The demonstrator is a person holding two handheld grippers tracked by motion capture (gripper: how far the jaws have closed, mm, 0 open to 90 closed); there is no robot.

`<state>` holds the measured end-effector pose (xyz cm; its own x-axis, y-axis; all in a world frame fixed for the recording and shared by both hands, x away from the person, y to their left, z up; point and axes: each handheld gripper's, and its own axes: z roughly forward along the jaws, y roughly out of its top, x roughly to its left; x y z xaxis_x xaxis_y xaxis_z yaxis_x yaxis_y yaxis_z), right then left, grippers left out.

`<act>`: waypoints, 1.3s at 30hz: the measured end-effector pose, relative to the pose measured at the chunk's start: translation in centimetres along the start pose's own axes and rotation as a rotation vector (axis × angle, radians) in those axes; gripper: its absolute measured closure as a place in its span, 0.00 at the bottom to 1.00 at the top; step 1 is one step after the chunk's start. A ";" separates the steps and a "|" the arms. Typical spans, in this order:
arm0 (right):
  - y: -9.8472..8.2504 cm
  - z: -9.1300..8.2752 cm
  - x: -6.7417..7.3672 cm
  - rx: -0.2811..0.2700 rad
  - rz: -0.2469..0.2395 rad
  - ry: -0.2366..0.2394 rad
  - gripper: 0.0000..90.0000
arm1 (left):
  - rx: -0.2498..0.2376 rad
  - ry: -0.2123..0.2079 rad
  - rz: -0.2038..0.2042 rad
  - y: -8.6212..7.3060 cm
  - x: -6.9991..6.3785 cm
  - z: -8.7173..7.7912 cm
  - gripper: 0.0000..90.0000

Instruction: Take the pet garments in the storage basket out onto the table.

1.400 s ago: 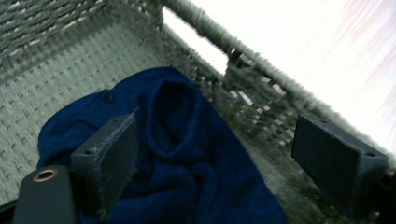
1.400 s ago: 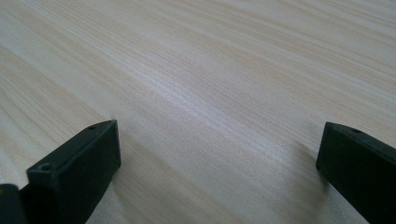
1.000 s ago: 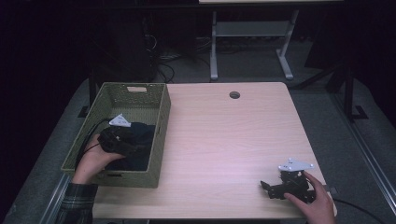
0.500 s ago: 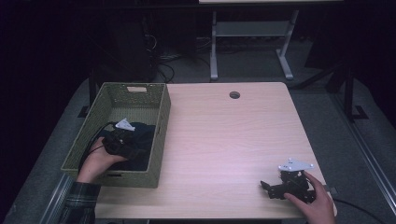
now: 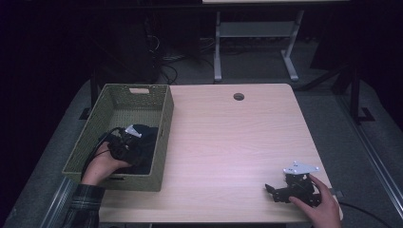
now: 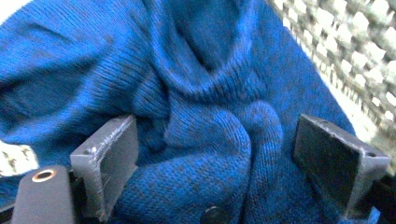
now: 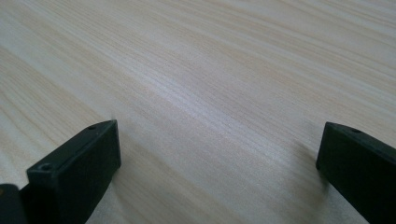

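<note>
A blue knitted garment [image 6: 201,107] lies crumpled in the green woven basket [image 5: 157,137] at the table's left; from above it looks dark [image 5: 145,137]. My left gripper [image 5: 124,145] is down inside the basket, and in the left gripper view [image 6: 215,158] it stands open with a fold of the knit bulging between the jaws. My right gripper [image 5: 280,190] rests low on the wooden table [image 5: 228,147] near its front right corner. In the right gripper view [image 7: 217,163] it is open with bare wood between the jaws.
The basket wall [image 6: 355,51] runs close on the right of the garment in the left gripper view. A round cable hole [image 5: 238,97] sits near the table's far edge. A metal stand [image 5: 252,42] is on the floor beyond the table.
My left gripper has pushed deeper and slightly nearer in the basket, onto the garment. The right gripper has stayed put.
</note>
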<state>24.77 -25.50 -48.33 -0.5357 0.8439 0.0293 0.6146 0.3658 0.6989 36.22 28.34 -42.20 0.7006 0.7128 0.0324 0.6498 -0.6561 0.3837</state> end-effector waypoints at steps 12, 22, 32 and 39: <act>0.0 0.0 0.0 0.001 0.000 0.000 0.00 | 0.083 -0.008 -0.012 0.2 -0.1 0.9 0.27; 0.0 0.0 0.0 0.000 0.001 0.000 0.00 | 0.074 -0.020 -0.066 0.3 0.1 0.4 0.72; 0.0 0.0 0.0 0.000 0.001 0.000 0.00 | -0.079 -0.078 -0.149 0.3 1.4 -1.5 0.77; 0.0 0.0 0.0 0.000 0.001 0.000 0.00 | -0.205 -0.119 -0.208 -0.2 2.4 -3.0 0.78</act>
<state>24.78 -25.50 -48.33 -0.5355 0.8440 0.0300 0.6148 0.3651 0.6991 36.88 30.90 -39.38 0.5967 0.7843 -0.1698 0.7182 -0.4276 0.5490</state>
